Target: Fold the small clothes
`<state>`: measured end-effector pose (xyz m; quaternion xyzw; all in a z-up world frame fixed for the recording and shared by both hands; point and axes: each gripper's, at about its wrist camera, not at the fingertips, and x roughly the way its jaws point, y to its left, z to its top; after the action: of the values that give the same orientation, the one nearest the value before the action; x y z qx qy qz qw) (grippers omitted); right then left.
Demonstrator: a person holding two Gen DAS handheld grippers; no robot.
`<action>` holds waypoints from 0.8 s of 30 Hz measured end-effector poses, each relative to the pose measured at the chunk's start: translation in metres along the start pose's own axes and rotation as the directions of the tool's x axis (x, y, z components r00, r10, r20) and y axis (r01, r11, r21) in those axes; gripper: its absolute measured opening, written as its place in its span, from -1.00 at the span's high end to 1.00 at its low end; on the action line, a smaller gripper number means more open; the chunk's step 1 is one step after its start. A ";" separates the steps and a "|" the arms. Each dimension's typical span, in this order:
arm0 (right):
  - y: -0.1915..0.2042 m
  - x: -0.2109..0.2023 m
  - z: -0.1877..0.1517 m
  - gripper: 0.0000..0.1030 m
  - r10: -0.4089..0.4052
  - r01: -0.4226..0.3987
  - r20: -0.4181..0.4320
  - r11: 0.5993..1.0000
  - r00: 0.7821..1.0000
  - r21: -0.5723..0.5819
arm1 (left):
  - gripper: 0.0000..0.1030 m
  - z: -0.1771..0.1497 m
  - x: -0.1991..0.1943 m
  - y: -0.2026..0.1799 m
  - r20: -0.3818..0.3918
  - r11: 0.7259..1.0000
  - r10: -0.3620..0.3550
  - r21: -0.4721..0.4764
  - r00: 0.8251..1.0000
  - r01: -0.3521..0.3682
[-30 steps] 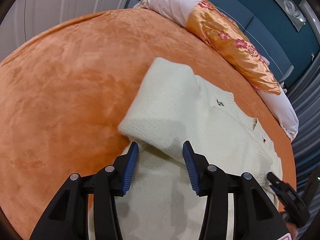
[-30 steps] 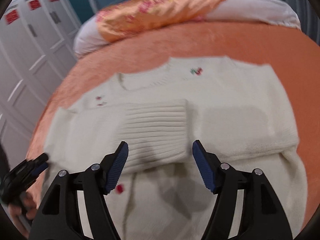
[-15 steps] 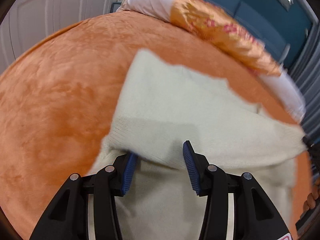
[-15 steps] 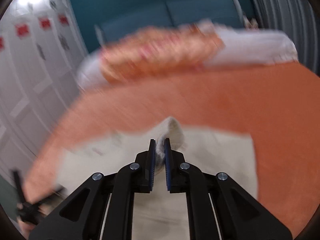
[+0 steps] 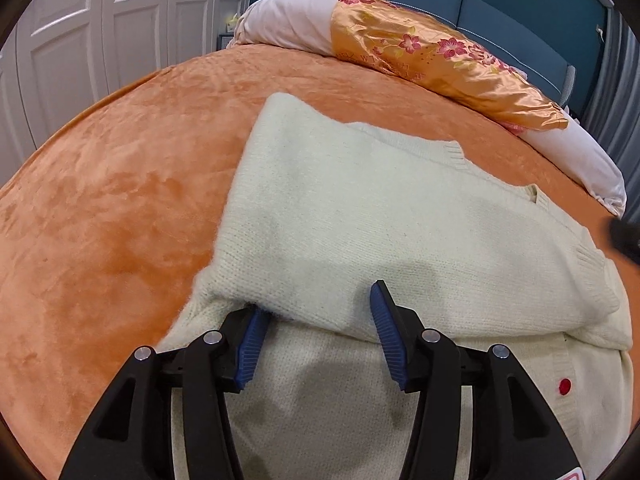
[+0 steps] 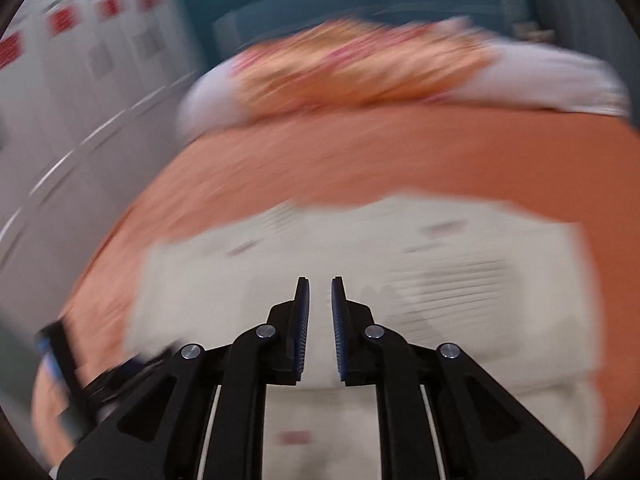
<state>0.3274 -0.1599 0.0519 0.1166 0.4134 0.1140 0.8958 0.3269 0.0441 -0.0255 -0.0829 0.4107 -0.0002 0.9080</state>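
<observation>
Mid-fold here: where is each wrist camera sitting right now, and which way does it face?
Left wrist: rides behind the left gripper, low over the cream sweater, facing the pillows; open jaws straddle a folded edge.
Right wrist: behind the right gripper, above the sweater, facing the pillows too; blurred, jaws nearly closed, nothing visibly between them.
Shared: sweater, orange bedspread, pillows, and the other gripper at each frame's edge.
</observation>
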 end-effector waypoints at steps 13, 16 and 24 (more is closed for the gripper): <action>-0.135 -0.037 -0.031 0.69 -0.253 0.248 -0.007 0.942 0.967 0.228 | -0.12 -0.002 0.002 -0.001 0.007 1.000 -0.015 0.010 1.000 0.015; -0.171 -0.058 -0.023 0.06 -0.273 0.253 0.012 0.907 0.962 0.335 | -0.12 -0.002 0.002 -0.003 0.004 1.000 -0.007 0.017 1.000 0.007; -0.152 -0.019 -0.015 0.67 -0.171 0.184 -0.071 0.953 0.983 0.239 | -0.11 0.012 -0.004 -0.001 -0.025 1.000 0.020 0.010 0.999 -0.020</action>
<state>0.3202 -0.3081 0.0095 0.1857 0.4551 -0.0159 0.8707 0.3333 0.0449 -0.0148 -0.0743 0.4231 0.0059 0.9030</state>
